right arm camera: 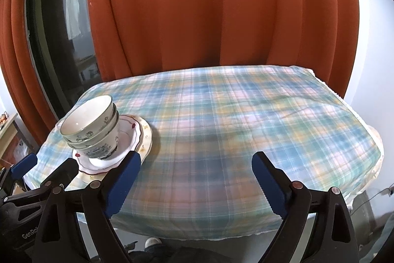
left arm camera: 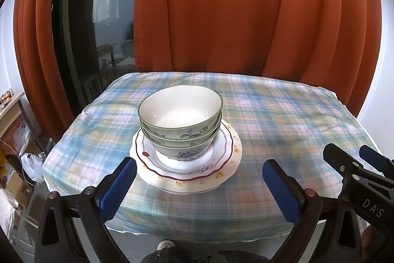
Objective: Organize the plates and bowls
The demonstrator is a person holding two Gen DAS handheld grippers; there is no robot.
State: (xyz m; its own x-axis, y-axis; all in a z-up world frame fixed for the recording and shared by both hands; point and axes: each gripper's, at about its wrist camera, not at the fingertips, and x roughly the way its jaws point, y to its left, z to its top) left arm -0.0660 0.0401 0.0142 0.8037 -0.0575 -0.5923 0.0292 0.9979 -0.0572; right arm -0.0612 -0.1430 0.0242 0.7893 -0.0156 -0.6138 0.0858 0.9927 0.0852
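Observation:
Three nested green-rimmed floral bowls (left arm camera: 181,120) stand stacked on a red-rimmed scalloped plate (left arm camera: 221,152), which lies on a larger cream plate (left arm camera: 229,169) with yellow flowers. The pile sits left of centre on the plaid cloth. My left gripper (left arm camera: 198,170) is open just in front of the pile, its blue pads (left arm camera: 118,186) wide apart with nothing between them. In the right wrist view the same bowls (right arm camera: 90,123) and plates (right arm camera: 145,134) show at the left. My right gripper (right arm camera: 195,165) is open over bare cloth to the right of the pile, holding nothing.
The table's plaid cloth (left arm camera: 283,115) spreads to the right of the pile. Orange curtains (left arm camera: 234,11) hang close behind the table. A dark doorway (left arm camera: 110,24) opens at the back left. Shelves and bags (left arm camera: 22,152) crowd the floor at the left. A shoe (left arm camera: 166,244) shows below the front edge.

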